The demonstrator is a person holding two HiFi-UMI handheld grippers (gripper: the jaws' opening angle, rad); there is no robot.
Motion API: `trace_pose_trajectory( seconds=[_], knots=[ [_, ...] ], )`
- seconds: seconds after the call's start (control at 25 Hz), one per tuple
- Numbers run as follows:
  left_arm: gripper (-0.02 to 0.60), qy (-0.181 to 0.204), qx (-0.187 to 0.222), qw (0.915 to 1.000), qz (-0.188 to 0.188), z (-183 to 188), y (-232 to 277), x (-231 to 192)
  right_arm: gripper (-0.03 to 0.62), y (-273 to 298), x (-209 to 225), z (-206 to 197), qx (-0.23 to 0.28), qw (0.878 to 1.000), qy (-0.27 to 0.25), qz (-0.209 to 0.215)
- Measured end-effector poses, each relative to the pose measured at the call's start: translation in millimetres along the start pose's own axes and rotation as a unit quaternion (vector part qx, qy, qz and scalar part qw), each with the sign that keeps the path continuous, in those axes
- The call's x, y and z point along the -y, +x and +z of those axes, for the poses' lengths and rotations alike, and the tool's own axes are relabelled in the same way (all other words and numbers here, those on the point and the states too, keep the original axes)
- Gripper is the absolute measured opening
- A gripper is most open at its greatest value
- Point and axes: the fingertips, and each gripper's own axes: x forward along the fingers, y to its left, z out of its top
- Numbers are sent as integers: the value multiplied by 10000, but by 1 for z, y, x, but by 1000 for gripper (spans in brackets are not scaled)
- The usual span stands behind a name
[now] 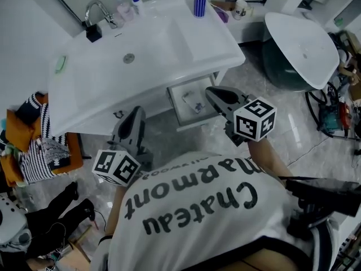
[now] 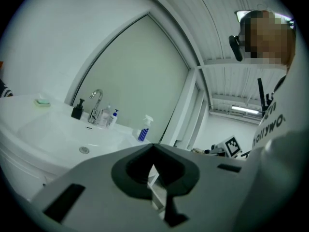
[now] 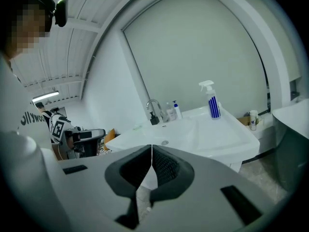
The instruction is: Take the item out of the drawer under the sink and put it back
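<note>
A white sink (image 1: 141, 49) stands ahead of me, and the drawer (image 1: 179, 107) under its right side is pulled open. A small pale item (image 1: 195, 103) lies inside the drawer. My right gripper (image 1: 212, 92) hovers just over the drawer's front right corner, jaws shut and empty. My left gripper (image 1: 136, 114) is below the sink's front edge, left of the drawer, also shut with nothing in it. In the left gripper view the left gripper (image 2: 153, 146) points at the sink (image 2: 58, 134). In the right gripper view the right gripper (image 3: 151, 148) points at the sink (image 3: 193, 139).
On the sink rim stand a faucet (image 1: 98, 10), a black dispenser (image 1: 93, 33), small bottles (image 1: 128, 5) and a blue-striped spray bottle (image 1: 199, 1). A large white tub (image 1: 296, 44) is at the right. Clothes and bags (image 1: 39, 140) are piled at the left.
</note>
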Motion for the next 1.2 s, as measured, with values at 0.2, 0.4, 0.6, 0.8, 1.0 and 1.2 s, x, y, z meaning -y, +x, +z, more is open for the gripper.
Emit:
trace_pose_trajectory(
  seconds=[0.2, 0.4, 0.6, 0.8, 1.0, 1.2],
  knots=[
    [8, -102, 24, 9999, 59, -1, 9, -4, 12, 5, 12, 1, 0, 10000, 90, 17],
    [8, -104, -23, 9999, 134, -7, 14, -4, 12, 10, 16, 0, 67, 9995, 304, 80],
    [8, -96, -97, 9999, 27, -16, 15, 3, 12, 10, 18, -18, -30, 9988, 476, 69],
    [8, -195, -282, 9994, 61, -29, 14, 2, 12, 11, 23, -34, -145, 9969, 770, 46],
    [8, -199, -413, 9989, 7, -40, 19, -1, 12, 15, 25, -39, -141, 9962, 857, 53],
    [8, -130, -333, 9994, 14, -43, 27, -12, 12, 25, 32, -44, -153, 9950, 985, 2]
  ],
)
